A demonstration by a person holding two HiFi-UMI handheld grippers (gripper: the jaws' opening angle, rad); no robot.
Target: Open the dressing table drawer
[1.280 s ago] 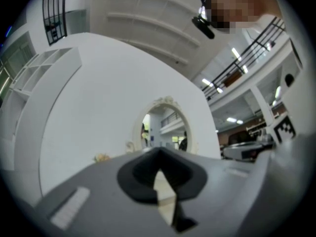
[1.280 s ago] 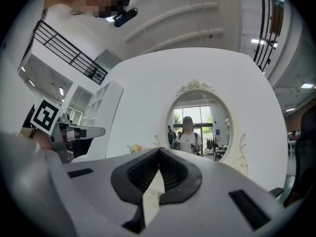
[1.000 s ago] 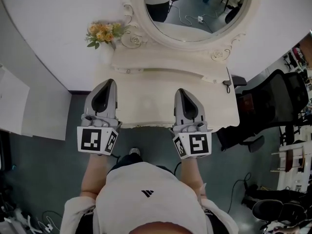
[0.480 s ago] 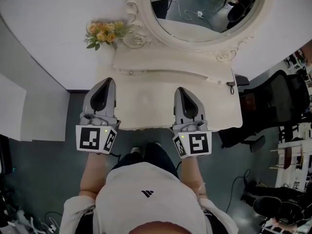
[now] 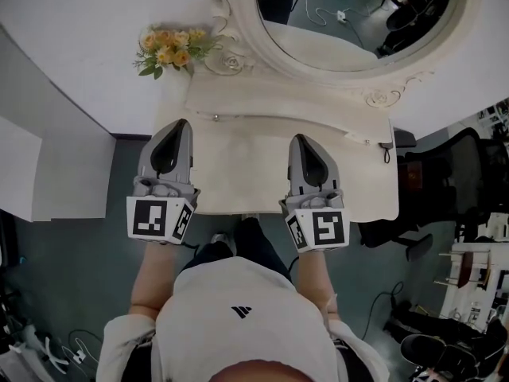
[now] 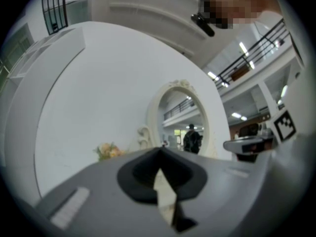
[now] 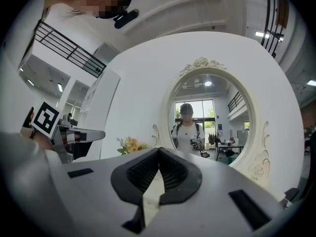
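The black office chair [image 5: 445, 173] sits just off the right end of the dressing table [image 5: 238, 173], and a white cabinet [image 5: 20, 173] stands off to your left, both clear of your reach. Orange flowers [image 5: 169, 50] stand at the back left corner, beside the frame of the oval mirror [image 5: 358, 14]. Along the back runs a raised tier [image 5: 278, 111] with a small knob [image 5: 215, 118] near its left end. It is closed, so no contents show. Its long side runs across your view and faces you. The table's own front face is out of sight from above. Your left gripper [image 5: 183, 124] and right gripper [image 5: 300, 138] are over the tabletop, well apart, both pointing at the mirror with jaws clenched on nothing.
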